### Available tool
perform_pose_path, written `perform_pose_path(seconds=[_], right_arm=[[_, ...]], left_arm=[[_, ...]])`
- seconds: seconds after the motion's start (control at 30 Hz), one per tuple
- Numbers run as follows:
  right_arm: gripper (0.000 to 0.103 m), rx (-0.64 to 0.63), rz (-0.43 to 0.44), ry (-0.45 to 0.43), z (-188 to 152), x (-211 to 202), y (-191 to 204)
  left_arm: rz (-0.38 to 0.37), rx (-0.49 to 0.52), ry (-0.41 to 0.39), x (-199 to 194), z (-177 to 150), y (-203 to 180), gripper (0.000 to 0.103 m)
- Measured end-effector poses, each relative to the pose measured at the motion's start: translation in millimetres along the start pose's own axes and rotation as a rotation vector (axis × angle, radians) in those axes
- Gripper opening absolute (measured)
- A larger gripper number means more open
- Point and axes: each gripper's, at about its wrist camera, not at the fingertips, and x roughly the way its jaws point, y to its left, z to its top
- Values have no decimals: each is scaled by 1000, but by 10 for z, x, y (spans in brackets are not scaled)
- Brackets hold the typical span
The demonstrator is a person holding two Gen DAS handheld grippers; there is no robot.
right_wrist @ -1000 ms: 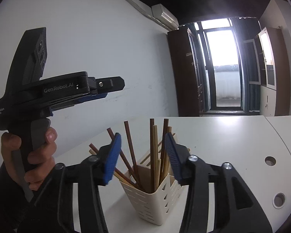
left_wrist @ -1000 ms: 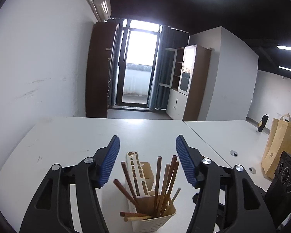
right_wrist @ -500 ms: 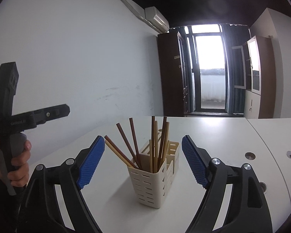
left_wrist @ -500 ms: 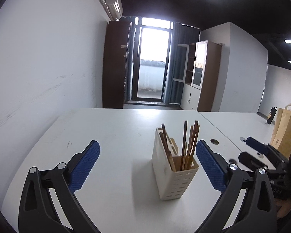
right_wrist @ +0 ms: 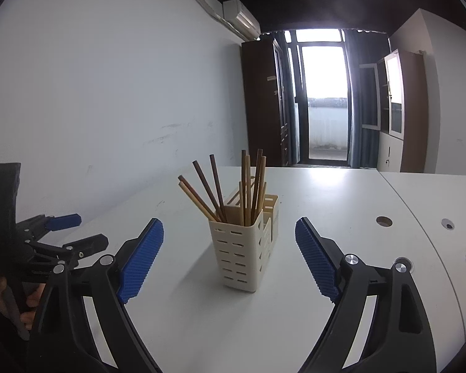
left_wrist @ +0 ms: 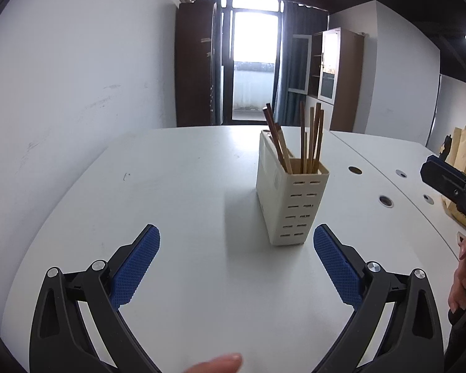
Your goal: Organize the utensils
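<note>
Two hand-held grippers are hovering over the white counter [left_wrist: 177, 186], both with jaws spread wide and nothing between the pads; the jaws of each have just been opening. Left hand-held gripper [left_wrist: 236, 261] is pointing down at bare counter, with the cream utensil holder [left_wrist: 290, 205] standing just beyond its right pad, not touching. Right hand-held gripper [right_wrist: 230, 258] is framing the same utensil holder [right_wrist: 242, 248] from the other side, holder sitting between and ahead of its pads, apart from both. Holder is standing upright near the middle of the counter, away from every edge. Wooden chopsticks [right_wrist: 230, 192] are all sitting in its front compartment, some upright, some leaning toward the wall side; rear slotted compartment is looking empty from here. No loose utensils are showing anywhere on the counter. Brown paper bag [left_wrist: 464, 152] is sitting off at the far right edge. Judging by this, the placing step is looking done and both grippers are standing clear. Next move is probably just pulling clear, or straightening the leaning sticks, which would call for a narrow pinch from above without tipping the light holder.
</note>
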Motion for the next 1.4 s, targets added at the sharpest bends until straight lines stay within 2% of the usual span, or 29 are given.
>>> perform_pose_path(seconds=[0.2, 0.3, 1.4], right_arm=[[87, 26, -17, 37, -143, 82, -58], [87, 36, -20, 46, -165, 97, -88], [87, 67, -28, 84, -355, 143, -305]], left_arm=[[27, -3, 41, 89, -159, -44, 97], [7, -17, 52, 90, -187, -35, 97], [-2, 46, 80, 127, -225, -331, 97]])
